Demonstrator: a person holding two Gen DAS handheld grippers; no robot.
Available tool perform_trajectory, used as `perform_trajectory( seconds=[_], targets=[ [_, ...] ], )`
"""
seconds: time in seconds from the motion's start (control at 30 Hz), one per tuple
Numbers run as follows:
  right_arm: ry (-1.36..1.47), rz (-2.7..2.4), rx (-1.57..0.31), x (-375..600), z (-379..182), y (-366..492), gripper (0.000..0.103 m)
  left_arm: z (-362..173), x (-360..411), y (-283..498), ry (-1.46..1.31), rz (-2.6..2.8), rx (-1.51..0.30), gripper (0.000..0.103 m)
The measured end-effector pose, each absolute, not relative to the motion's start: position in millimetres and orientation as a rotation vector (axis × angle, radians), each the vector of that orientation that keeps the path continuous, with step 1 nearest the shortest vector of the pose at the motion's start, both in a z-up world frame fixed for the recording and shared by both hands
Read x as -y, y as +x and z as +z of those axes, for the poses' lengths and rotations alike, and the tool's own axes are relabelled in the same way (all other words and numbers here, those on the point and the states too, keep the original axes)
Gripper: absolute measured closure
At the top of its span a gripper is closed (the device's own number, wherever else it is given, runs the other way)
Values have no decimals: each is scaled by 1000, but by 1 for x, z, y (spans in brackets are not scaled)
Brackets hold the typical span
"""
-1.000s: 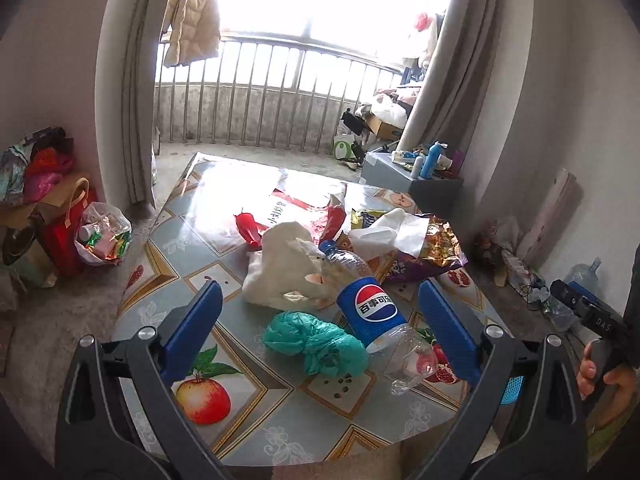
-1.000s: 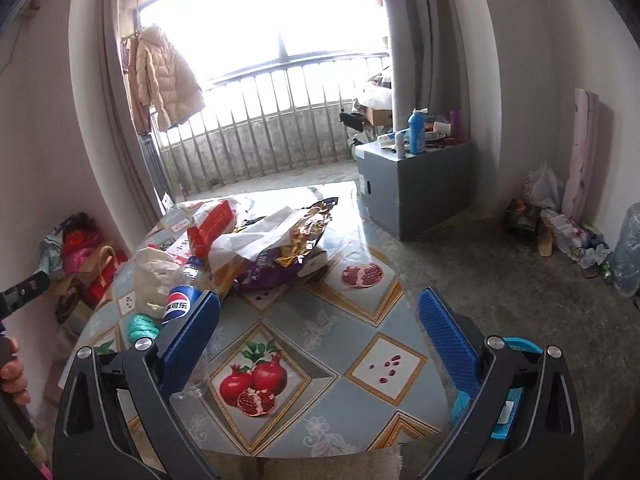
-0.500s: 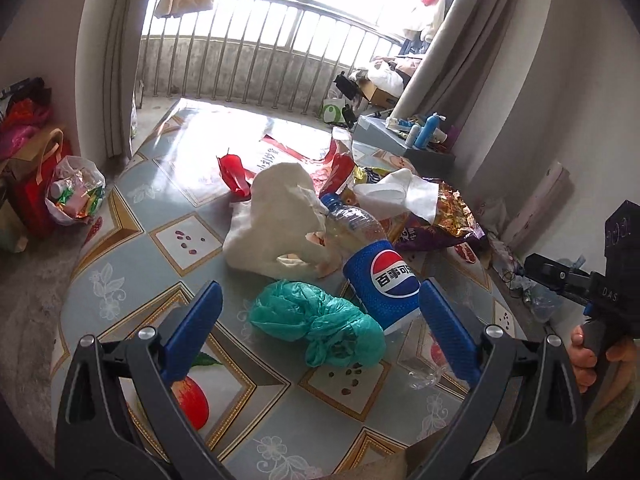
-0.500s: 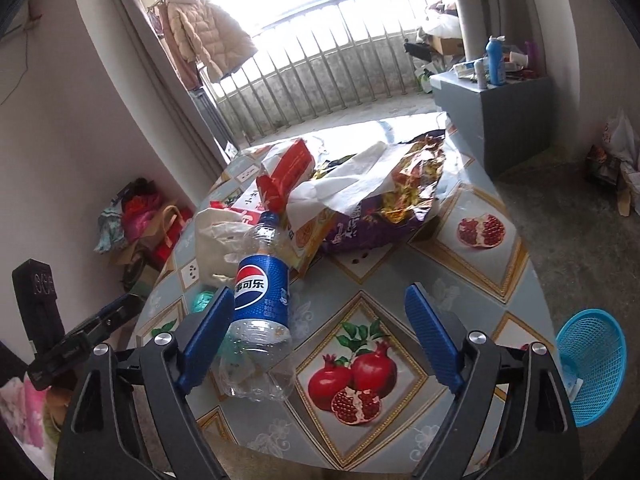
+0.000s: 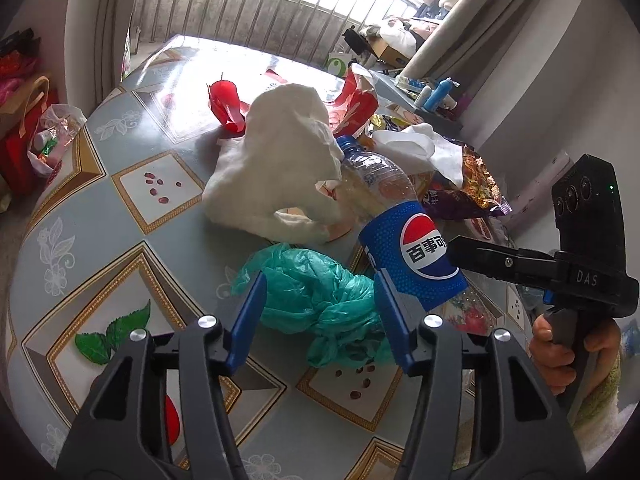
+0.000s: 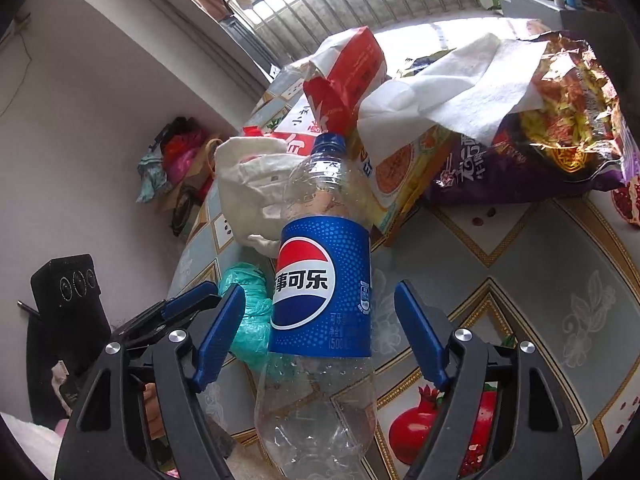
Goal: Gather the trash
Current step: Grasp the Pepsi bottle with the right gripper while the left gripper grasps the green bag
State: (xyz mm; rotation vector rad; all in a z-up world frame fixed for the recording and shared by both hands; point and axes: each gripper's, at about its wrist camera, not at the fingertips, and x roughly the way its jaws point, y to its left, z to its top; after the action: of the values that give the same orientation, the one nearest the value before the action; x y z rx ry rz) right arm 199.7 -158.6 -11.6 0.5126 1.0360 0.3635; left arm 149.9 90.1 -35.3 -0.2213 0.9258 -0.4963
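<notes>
An empty Pepsi bottle [image 5: 416, 256] [image 6: 320, 292] with a blue label lies on the patterned table [image 5: 120, 208], cap pointing away. A crumpled green plastic bag [image 5: 316, 300] [image 6: 248, 320] lies just left of it. My left gripper [image 5: 320, 320] straddles the green bag. Its jaws are closing and the blue pads stand at the bag's sides. My right gripper [image 6: 320, 328] has the bottle's lower body between its closing jaws, with a gap on each side. In the left wrist view a black finger [image 5: 492, 260] of the right gripper reaches the bottle's label.
Behind the bottle lie a white cloth bag [image 5: 280, 168], a red wrapper [image 5: 226, 104], a red packet [image 6: 352, 72], white tissue [image 6: 460, 84] and a purple and gold snack bag [image 6: 560, 120]. Bags stand on the floor at the left [image 5: 52, 136]. A hand [image 5: 560, 356] holds the right gripper.
Both grippers came down and closer to the table. The right one swung left onto the bottle, the left one settled over the green bag. Both pairs of jaws narrowed.
</notes>
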Motion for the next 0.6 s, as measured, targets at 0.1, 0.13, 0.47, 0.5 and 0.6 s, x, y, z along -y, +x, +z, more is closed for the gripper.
perform_trajectory(
  seconds=[0.1,0.13,0.47,0.5,0.6],
  targets=[
    [509,368,-1086,154,-20,204,45,-36,-89,150,-230,-506,-918,58],
    [516,382,-1094,154,-22,204,46,-36,-89,150,-229,-509,-914,60],
    [467,383,-1115,148,-18,186,47,-31,-85,139,-215,-559,-918,78],
    [459,380,-1117,149,-17,183,47,-31,-84,136,-206,-563,-918,78],
    [440,361,-1116,153,-15,171,47,-30,-81,128,-179,-578,-918,79]
  ],
)
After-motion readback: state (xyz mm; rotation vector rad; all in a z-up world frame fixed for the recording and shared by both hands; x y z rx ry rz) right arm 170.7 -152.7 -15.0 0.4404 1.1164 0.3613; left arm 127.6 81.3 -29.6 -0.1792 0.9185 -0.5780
